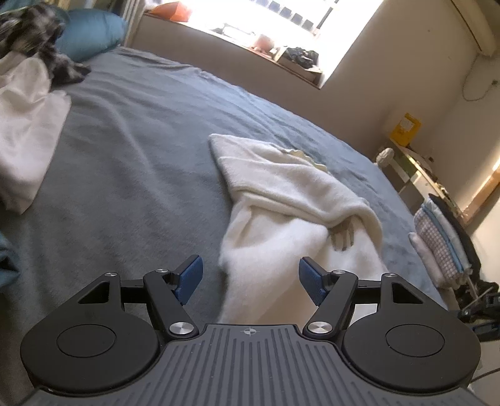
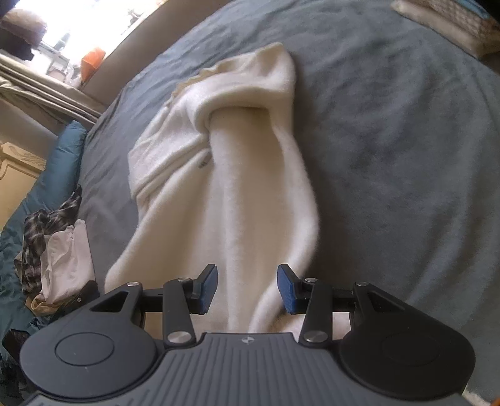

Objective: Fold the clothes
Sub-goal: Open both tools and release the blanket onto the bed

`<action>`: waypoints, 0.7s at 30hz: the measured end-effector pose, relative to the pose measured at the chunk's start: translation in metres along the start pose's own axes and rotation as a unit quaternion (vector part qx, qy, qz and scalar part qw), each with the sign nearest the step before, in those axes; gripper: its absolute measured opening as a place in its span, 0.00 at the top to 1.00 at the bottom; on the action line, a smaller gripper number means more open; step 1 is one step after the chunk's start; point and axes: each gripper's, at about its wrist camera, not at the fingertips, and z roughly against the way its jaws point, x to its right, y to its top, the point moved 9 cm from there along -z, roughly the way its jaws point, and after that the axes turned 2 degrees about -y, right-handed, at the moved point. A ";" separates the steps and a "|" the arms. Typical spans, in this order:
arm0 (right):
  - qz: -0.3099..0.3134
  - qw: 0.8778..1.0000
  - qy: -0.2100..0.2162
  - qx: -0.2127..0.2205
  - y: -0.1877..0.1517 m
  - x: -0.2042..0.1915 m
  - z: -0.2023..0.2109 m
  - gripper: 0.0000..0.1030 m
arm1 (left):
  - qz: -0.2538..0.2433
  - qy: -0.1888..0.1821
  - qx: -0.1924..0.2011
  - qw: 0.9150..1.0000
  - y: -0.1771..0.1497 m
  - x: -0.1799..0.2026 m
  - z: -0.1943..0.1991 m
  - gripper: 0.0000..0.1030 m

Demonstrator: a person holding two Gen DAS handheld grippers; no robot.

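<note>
Left view only: the bright window (image 1: 250, 18), a yellow box (image 1: 405, 128) by the wall, and a stack of folded cloth (image 1: 437, 240) at the right edge of the bed.
Right view only: a blue pillow (image 2: 59, 175) at the bed side and a pile of clothes (image 2: 53, 250), one checkered, one white.
My left tongs (image 1: 250, 281): the blue pads stand wide apart; the fluffy cloth shows between them, but the pads do not press it.
My right tongs (image 2: 247, 289): the pads are half apart, with the same cloth under and between them; I cannot tell if they pinch it or only hover.
The white sweater (image 2: 225, 175): it lies in the middle of the gray bed cover (image 2: 390, 140), partly folded, with one sleeve laid over the body.
Material: the sweater is thick, fuzzy and cream-white, with soft rounded folds; the cover is a matte, short-pile fabric with shallow wrinkles.
Other cloth: a smooth white garment (image 1: 28, 131) lies well apart at the left in my left view.
</note>
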 end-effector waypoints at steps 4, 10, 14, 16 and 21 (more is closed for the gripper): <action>0.051 0.998 0.004 0.023 0.015 -0.030 -0.004 0.57 | -0.019 0.003 -0.012 1.000 0.002 0.009 -0.030 0.34; 0.136 0.989 0.008 0.063 0.042 -0.081 -0.020 0.56 | -0.047 0.033 -0.041 0.998 -0.011 0.009 -0.071 0.34; 0.151 0.985 0.007 0.080 0.068 -0.098 -0.039 0.56 | -0.017 0.044 -0.071 0.996 -0.028 -0.007 -0.086 0.34; 0.170 0.981 -0.003 0.089 0.081 -0.106 -0.052 0.56 | -0.005 0.043 -0.079 0.996 -0.035 -0.013 -0.090 0.33; 0.279 0.954 -0.032 0.109 0.098 -0.146 -0.093 0.56 | -0.005 0.041 -0.076 0.996 -0.040 -0.017 -0.093 0.31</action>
